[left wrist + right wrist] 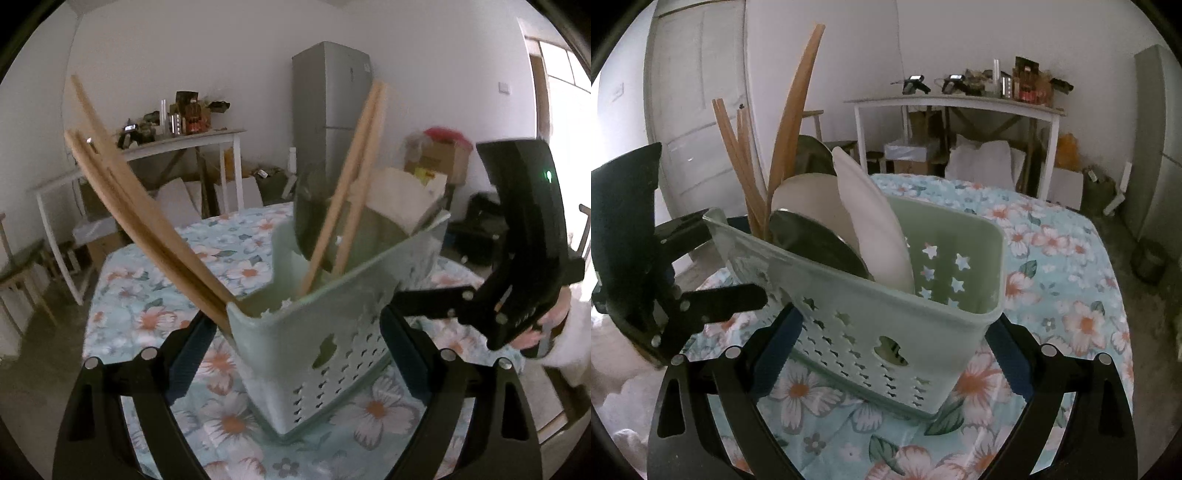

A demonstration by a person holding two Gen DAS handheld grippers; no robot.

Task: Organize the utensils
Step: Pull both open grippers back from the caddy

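Note:
A pale green perforated basket [332, 332] [886, 314] stands slightly tilted on the floral tablecloth [147, 295] [1052, 258]. It holds wooden spatulas [129, 192] [792, 122], wooden chopsticks [351, 184] [738, 158], a white plate [399, 199] [875, 221] and a shiny metal dish [306, 206] [820, 240]. My left gripper [297, 321] straddles one end of the basket, jaws wide, pads against its walls. My right gripper [894, 325] clamps the opposite end the same way. Each gripper also shows in the other view, the right gripper [517, 258] and the left gripper [631, 236], held by hands in white sleeves.
A white side table [192, 142] [960, 103] cluttered with bottles and boxes stands by the far wall. A grey fridge [332, 110] and cardboard boxes [439, 155] are behind the table. A white door [698, 110] is at the left of the right wrist view.

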